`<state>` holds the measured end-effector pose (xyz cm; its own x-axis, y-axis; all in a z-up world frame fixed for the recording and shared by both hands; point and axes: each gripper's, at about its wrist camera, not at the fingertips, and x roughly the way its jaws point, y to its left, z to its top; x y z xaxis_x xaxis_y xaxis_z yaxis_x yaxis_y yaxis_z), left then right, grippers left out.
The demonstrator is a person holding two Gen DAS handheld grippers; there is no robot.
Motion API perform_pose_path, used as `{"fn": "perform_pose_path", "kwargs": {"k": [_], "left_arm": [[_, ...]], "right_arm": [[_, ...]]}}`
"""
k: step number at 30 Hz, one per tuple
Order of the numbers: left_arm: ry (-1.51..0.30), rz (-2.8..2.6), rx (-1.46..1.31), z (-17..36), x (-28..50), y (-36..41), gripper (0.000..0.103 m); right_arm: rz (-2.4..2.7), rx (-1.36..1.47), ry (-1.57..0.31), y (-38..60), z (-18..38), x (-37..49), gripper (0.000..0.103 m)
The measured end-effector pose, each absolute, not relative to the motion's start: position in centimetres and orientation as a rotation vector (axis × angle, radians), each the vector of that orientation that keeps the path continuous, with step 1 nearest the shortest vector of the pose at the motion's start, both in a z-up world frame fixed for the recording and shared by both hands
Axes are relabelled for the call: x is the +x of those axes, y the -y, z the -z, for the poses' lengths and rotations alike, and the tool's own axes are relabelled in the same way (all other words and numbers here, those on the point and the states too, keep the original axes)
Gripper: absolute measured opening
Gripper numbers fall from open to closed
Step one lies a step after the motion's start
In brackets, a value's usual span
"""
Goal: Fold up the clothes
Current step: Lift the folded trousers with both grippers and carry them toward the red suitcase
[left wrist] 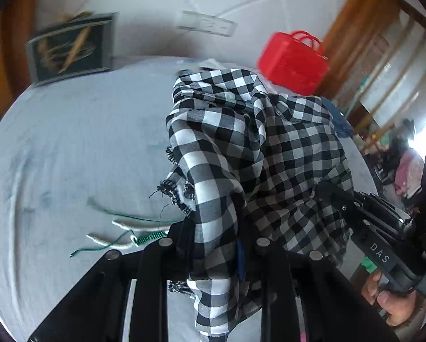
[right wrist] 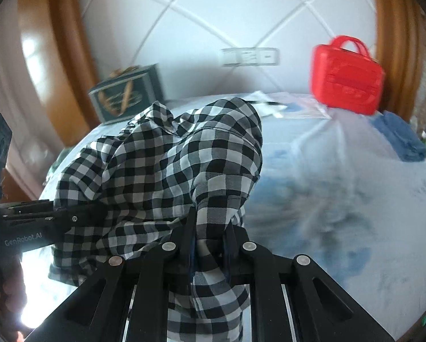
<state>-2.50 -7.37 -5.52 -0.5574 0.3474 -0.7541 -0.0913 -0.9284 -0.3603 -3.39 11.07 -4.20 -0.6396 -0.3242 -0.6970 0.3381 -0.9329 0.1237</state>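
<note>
A black-and-white checked shirt (left wrist: pixel 241 142) hangs bunched above the pale blue table cover (left wrist: pixel 84 142). My left gripper (left wrist: pixel 215 242) is shut on a fold of the shirt, which drapes down between its fingers. My right gripper (right wrist: pixel 210 239) is shut on another fold of the same shirt (right wrist: pixel 170 165). In the left wrist view the right gripper (left wrist: pixel 327 191) reaches into the cloth from the right. In the right wrist view the left gripper (right wrist: pixel 96 211) enters the cloth from the left. The fingertips are covered by fabric.
A red plastic basket (left wrist: pixel 292 62) stands at the table's far right, also in the right wrist view (right wrist: pixel 347 77). A dark box (left wrist: pixel 70 48) stands at the far left. Green and white cords (left wrist: pixel 127 233) lie on the cover. A blue folded cloth (right wrist: pixel 401 136) lies at the right edge.
</note>
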Motion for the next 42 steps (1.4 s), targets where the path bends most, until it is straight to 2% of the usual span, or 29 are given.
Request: {"fn": "perform_pose_path", "kwargs": {"k": [8,20,35,39,42], "left_arm": [[0.358,-2.484,-1.328,3.5,-8.2,-8.4,0.022],[0.302,-2.441,-1.280,1.0,-17.9,-21.5,0.022],[0.451,-2.591,-1.204,-4.8,-40.4,-42.7,0.022],[0.450,-2.576,-1.267,-3.4,-45.7,-47.0,0.022],[0.386,-2.567,-1.399,0.5,-48.9,-50.0,0.022]], "right_arm": [[2.554,1.116,0.008,-26.5,3.1,-8.3,0.013],[2.625,1.092,0.016,-40.2,0.2,-16.3,0.013],[2.550,0.921,-0.081,-63.3,-6.9,-41.1,0.013],[2.532,1.003,-0.057,-68.2,-6.0,-47.3,0.014],[2.519,1.118,-0.041,-70.7,-3.1,-50.9,0.020]]}}
